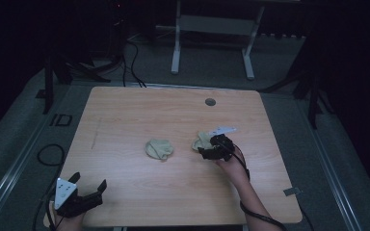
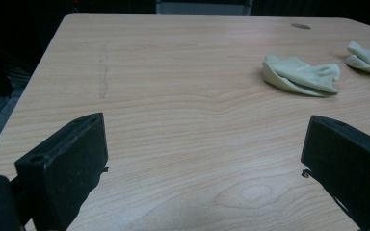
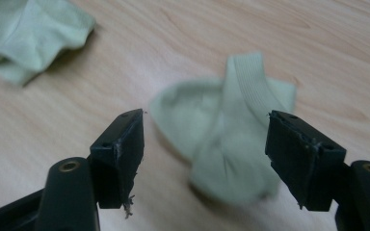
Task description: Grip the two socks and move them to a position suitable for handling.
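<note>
Where the pale green sock [image 3: 231,139] lies crumpled on the wooden table [image 1: 139,202], right of a second sock [image 1: 160,148], the right gripper [image 3: 204,159] straddles it, jaws apart, pads not pressing. Left gripper [image 2: 202,163] gapes empty, near edge.

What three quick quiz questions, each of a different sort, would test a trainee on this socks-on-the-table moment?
1. True or false: the right gripper has its jaws spread on either side of a pale green sock, with the pads not pressing on it.
2. How many pale green socks lie on the wooden table? A) one B) two C) three
3. Fill in: the left gripper sits at the table's near-left corner with its jaws ____.

Key:
1. True; a gap shows between each pad and the sock.
2. B; the second sock lies near the table's middle, left of the first.
3. Open, with bare table between them.
</note>
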{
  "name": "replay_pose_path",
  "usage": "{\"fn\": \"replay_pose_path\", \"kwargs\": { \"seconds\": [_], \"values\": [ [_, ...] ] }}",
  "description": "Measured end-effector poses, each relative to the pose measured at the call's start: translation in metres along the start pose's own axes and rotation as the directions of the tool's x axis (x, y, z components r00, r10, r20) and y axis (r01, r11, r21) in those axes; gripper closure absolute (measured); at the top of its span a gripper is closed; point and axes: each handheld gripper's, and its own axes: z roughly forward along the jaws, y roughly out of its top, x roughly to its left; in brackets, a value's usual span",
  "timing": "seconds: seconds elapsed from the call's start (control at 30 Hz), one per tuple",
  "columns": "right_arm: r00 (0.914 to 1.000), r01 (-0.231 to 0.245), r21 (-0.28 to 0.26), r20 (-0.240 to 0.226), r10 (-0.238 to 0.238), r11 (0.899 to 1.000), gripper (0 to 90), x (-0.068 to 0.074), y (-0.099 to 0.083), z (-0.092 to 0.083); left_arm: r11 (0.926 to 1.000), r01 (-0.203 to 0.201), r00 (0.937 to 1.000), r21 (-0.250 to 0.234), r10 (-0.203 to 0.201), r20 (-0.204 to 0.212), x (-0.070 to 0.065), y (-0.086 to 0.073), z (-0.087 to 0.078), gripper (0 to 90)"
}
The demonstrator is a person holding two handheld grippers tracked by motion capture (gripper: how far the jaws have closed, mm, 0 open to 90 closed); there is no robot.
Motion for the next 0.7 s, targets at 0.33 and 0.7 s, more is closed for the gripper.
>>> {"fn": "replay_pose_path", "kwargs": {
  "seconds": [0.33, 0.7],
  "values": [
    [0.9968, 0.034, 0.069, 0.07, -0.039, 0.997, 32.1, -0.003, 0.015, 0.034, 1.0, 0.006, 1.0, -0.006, -0.006, 0.003, 0.002, 0.0, -0.001, 2.6],
    [0.995, 0.021, 0.042, 0.097, -0.025, 0.999, 49.4, 0.007, 0.007, 0.04, 0.9999, 0.011, 0.9999, -0.002, -0.011, -0.006, 0.004, -0.001, -0.002, 2.6]
  ]
}}
